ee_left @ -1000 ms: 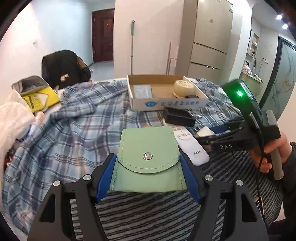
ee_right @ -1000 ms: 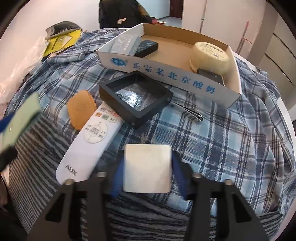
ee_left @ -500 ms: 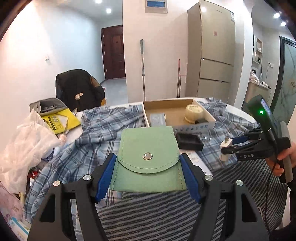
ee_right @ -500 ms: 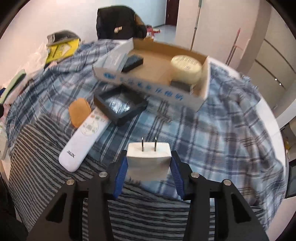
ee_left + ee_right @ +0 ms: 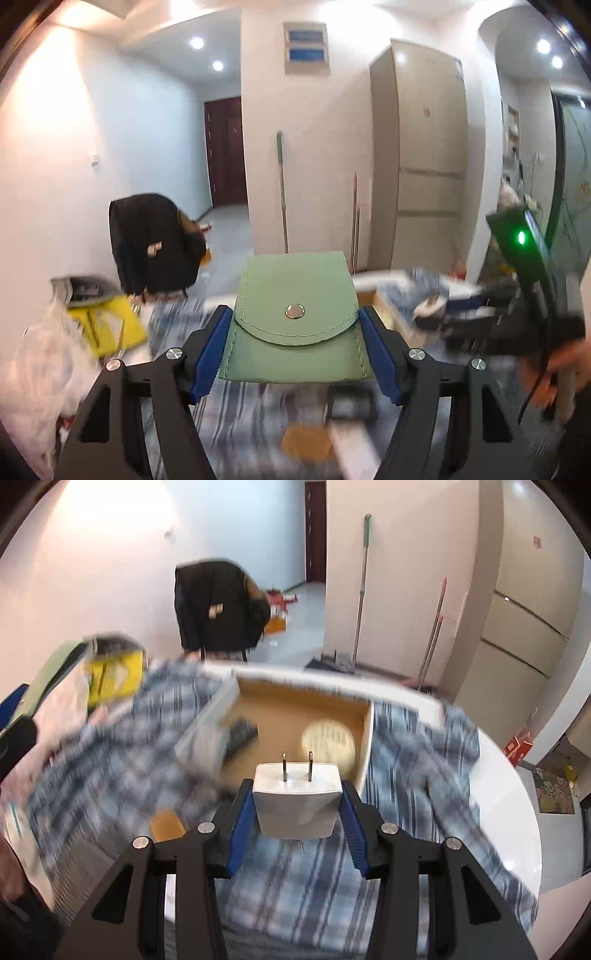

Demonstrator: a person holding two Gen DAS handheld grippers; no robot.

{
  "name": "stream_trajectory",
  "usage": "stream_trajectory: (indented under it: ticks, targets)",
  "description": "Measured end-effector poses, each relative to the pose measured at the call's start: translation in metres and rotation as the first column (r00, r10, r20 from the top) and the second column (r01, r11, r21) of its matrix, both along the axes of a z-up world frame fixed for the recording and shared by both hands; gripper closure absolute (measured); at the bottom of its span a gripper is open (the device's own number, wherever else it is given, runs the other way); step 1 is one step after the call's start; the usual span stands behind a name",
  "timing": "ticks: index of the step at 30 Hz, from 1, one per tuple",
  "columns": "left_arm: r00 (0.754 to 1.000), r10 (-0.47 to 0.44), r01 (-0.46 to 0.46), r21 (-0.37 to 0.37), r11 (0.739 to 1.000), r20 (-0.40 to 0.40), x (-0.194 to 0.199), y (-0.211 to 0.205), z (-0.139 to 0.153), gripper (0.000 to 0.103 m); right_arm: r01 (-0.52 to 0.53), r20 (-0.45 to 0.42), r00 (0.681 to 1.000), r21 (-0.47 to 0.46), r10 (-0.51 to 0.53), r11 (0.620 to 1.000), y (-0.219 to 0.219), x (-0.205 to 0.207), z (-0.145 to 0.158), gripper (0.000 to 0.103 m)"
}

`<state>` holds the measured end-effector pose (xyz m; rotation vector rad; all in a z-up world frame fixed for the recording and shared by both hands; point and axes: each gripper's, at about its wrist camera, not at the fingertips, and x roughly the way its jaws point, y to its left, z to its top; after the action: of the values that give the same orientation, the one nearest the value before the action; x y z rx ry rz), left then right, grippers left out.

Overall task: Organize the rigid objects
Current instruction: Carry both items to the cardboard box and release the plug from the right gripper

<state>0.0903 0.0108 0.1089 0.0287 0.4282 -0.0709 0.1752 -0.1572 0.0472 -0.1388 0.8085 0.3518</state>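
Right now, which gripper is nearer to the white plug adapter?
Right. The right gripper holds the white plug adapter between its fingers, above the table. The left gripper holds a green pouch, apart from it.

Round white table [image 5: 517,834] mostly buried under a blue plaid cloth [image 5: 417,746] (pretty rumpled), open cardboard box [image 5: 306,709] sitting on top.

Bright ceiling spotlights, motion-blurred table, fisheye-warped edges
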Motion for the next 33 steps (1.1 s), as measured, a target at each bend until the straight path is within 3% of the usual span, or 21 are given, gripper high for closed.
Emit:
stream_trajectory:
  ticks: [4, 8, 13, 19, 22, 29, 33]
  targets:
    - [1.000, 0.004, -0.004, -0.077, 0.997, 0.006, 0.051, -0.007, 0.022, 0.032, 0.055, 0.036, 0.998, 0.102, -0.059, 0.993, 0.005, 0.032, 0.028, 0.059]
    - [0.998, 0.002, -0.016, -0.224, 0.974, -0.061, 0.088, 0.006, 0.000, 0.032, 0.120, 0.060, 0.990, 0.163, -0.131, 0.979, 0.010, 0.053, 0.023, 0.059]
    - [0.980, 0.044, -0.074, -0.150, 0.986, -0.193, 0.119, 0.013, -0.049, 0.032, 0.077, -0.045, 0.996, 0.167, -0.070, 0.983, 0.020, 0.069, -0.024, 0.059]
    - [0.958, 0.042, -0.084, -0.141, 0.986, -0.282, 0.144, 0.015, -0.084, 0.032, 0.071, -0.151, 0.987, 0.095, -0.056, 0.993, 0.032, 0.088, -0.076, 0.059]
    - [0.938, 0.009, -0.075, -0.177, 0.981, -0.347, 0.153, 0.009, -0.106, 0.032, 0.073, -0.203, 0.978, 0.081, -0.055, 0.994, 0.033, 0.093, -0.093, 0.059]
    - [0.920, 0.026, -0.105, -0.181, 0.978, -0.391, 0.162, 0.017, -0.125, 0.032, 0.060, -0.263, 0.963, 0.011, -0.055, 0.998, 0.038, 0.095, -0.118, 0.059]
    - [0.916, 0.028, -0.105, -0.171, 0.980, -0.400, 0.163, 0.016, -0.129, 0.032, 0.053, -0.241, 0.969, 0.011, -0.049, 0.999, 0.035, 0.090, -0.109, 0.054]
